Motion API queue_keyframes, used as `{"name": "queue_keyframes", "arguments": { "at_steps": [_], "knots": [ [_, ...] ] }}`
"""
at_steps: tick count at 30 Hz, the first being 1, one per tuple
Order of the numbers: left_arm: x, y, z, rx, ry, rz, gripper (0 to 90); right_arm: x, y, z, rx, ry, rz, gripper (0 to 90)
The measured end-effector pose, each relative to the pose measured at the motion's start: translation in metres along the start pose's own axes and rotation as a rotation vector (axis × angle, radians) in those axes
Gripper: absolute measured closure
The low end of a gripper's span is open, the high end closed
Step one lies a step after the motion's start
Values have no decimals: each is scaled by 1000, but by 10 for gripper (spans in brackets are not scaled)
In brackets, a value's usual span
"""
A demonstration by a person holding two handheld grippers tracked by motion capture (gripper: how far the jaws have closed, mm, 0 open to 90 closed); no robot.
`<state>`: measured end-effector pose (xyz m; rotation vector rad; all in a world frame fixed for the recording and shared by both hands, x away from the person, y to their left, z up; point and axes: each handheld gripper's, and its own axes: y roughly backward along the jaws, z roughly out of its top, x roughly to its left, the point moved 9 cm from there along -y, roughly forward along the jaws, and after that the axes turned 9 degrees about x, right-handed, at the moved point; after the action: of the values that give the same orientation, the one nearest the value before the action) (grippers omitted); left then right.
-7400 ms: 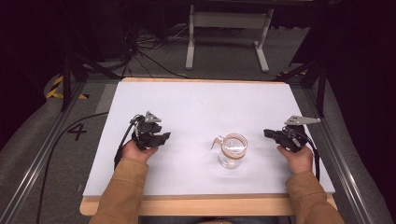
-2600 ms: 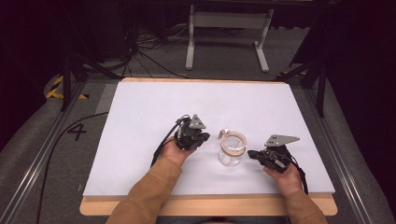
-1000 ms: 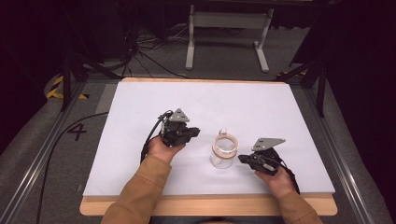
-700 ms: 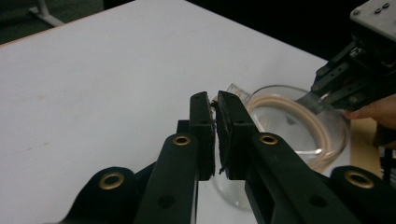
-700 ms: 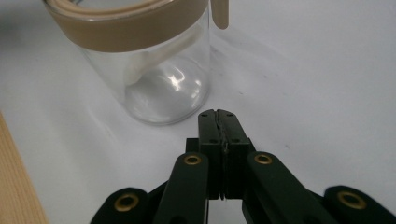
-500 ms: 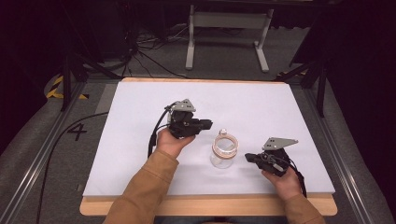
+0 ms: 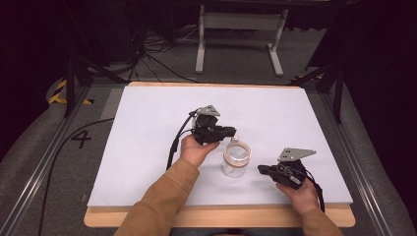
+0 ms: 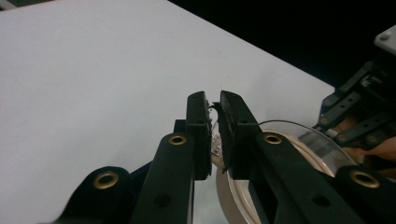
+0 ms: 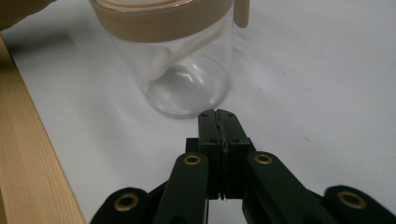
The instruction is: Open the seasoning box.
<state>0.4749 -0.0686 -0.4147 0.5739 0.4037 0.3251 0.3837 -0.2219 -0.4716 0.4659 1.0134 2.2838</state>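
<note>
The clear glass jar with a tan lid ring (image 7: 235, 159) stands near the white table's (image 7: 147, 147) front edge. The left gripper (image 8: 213, 125) is clamped on what looks like the lid's small tab (image 8: 215, 140); the right gripper (image 9: 218, 122), pressed together and empty, waits just beside the jar's base. The lid is likely being opened; lifting it next needs the jar steadied.

Left gripper (image 7: 231, 132): now at the rim of the clear glass jar with the beige collar (image 7: 235, 160), jaws nearly shut on a small silvery piece at the lid edge | jar: sits nearer the person than at start | right gripper (image 7: 262, 170): drawn in just beside jar, jaws pressed together.
</note>
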Motion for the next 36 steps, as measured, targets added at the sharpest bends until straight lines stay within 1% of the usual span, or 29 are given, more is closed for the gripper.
{"name": "queue_keyframes", "arguments": {
  "at_steps": [1, 2, 3, 7, 8, 9, 10, 11, 12, 13, 16, 18, 19, 20, 21, 22, 24, 27, 30, 32, 36],
  "knots": [
    [0, 0, 0, 0, 0, 0, 820, 1, 0, 0, 1, 5, -2, 899],
    [-3, -2, 0, 9, -16, 2, 820, 1, -1, 0, 4, 9, -6, 899],
    [-4, -2, 0, 15, -17, 3, 821, 2, -1, -1, 7, 14, -5, 899],
    [-3, -4, -1, 12, -15, 5, 839, 4, -1, 0, 5, 13, 2, 899],
    [-2, -4, -1, 11, -12, -2, 839, 5, -1, 1, 2, 14, 2, 899],
    [-1, -3, -2, 21, -13, -5, 839, 6, -1, 2, -2, 16, 6, 899],
    [-1, -4, -1, 8, -7, -9, 840, 7, -1, 3, -3, 18, 8, 899],
    [-2, -4, -1, 8, -9, -10, 843, 9, 0, 4, -5, 20, 11, 899],
    [-1, -3, -1, 15, -15, -6, 850, 11, 0, 5, -12, 23, 17, 899],
    [-2, -4, -1, 11, -17, -1, 852, 13, 1, 7, -18, 25, 22, 899],
    [-1, -3, -1, 18, -16, -2, 858, 20, 3, 13, -37, 31, 37, 900],
    [-2, -4, -1, 7, -10, -11, 860, 24, 5, 17, -45, 43, 31, 900],
    [-1, -4, -1, 4, -13, -11, 860, 26, 6, 18, -43, 52, 19, 900],
    [-1, -4, -1, 12, -11, -11, 860, 28, 8, 20, -37, 72, -4, 900],
    [-1, -4, -1, 8, -7, -16, 860, 30, 9, 21, -39, 83, -19, 900],
    [-1, -4, -1, 2, -8, -21, 860, 31, 11, 23, -42, 90, -23, 900],
    [0, -4, -1, 0, -8, -22, 861, 37, 13, 27, -54, 97, -13, 900],
    [0, -4, -1, 7, -5, -22, 862, 42, 11, 30, -50, 104, -7, 900],
    [-1, -5, -1, 0, -2, -27, 862, 43, 10, 30, -47, 104, 2, 900],
    [0, -5, -1, 0, -2, -28, 862, 43, 11, 32, -61, 86, 17, 900],
    [0, -5, -1, -7, 6, -43, 862, 42, 13, 35, -76, 76, 15, 900]
  ]
}}
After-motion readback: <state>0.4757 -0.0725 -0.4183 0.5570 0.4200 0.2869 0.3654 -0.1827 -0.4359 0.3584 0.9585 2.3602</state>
